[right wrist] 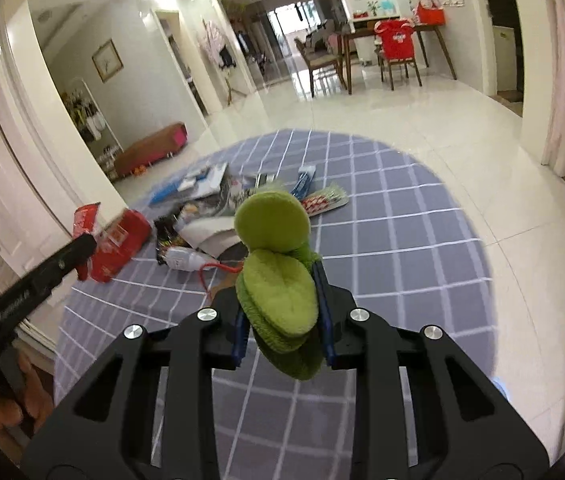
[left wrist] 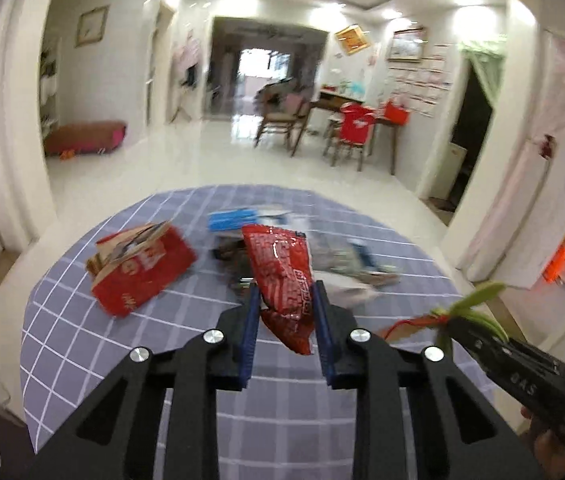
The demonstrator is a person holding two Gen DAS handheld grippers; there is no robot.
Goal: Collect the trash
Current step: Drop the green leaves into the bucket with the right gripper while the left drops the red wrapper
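Left wrist view: our left gripper (left wrist: 286, 300) clamps a red wrapper (left wrist: 282, 276) above the worktop (left wrist: 82, 340); our right gripper (right wrist: 280, 300) holds a green plush (right wrist: 278, 276). Red box (left wrist: 142, 268) and papers (right wrist: 206, 184) remain.

You are working over a round table (right wrist: 422, 240) covered in a grey-blue cloth with a white grid. On the cloth, left of the middle, lies a crumpled red carton (left wrist: 142, 268). Just beside it sits a loose heap of wrappers and papers (right wrist: 218, 204), with a blue packet (left wrist: 232, 218) at its far edge and what may be a white pouch with a red cord (right wrist: 188, 260) nearest you.
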